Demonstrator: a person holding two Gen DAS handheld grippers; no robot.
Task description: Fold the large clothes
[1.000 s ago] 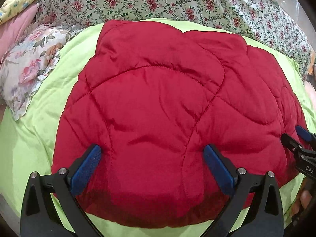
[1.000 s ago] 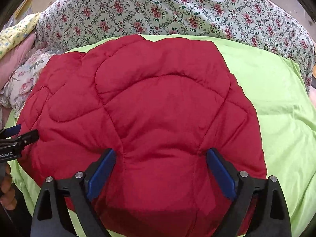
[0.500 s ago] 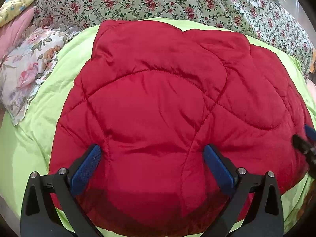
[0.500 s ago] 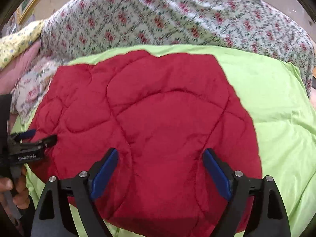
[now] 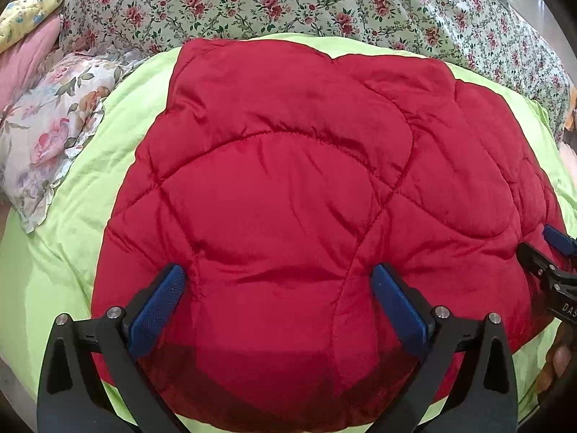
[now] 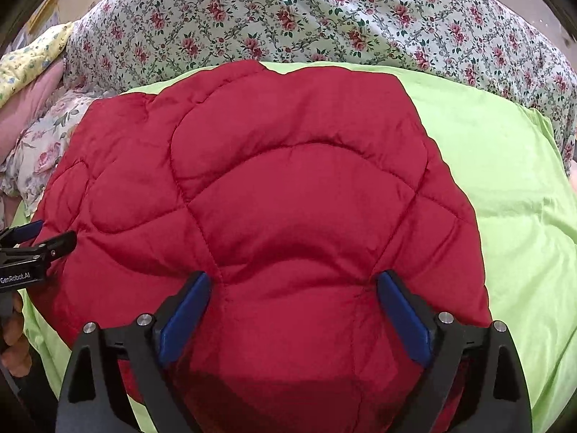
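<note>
Pillow (image 5: 47,126) at far left | left gripper (image 5: 277,303) jaws spread wide, holding nothing, over near hem | red quilted garment (image 5: 306,187) flat on green bedspread (image 6: 505,166) | right gripper (image 6: 294,305) jaws likewise agape, empty | progress: seemingly folded to compact pad; further folds perhaps remain.

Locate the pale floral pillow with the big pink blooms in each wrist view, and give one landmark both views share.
Left wrist view: the floral pillow lies at the left edge, beside the red quilted garment, on the green sheet.
Right wrist view: the pillow shows only partly at the left edge, just beyond the garment's far left corner.
Shared landmark: the rose-print bedspread across the top.
</note>
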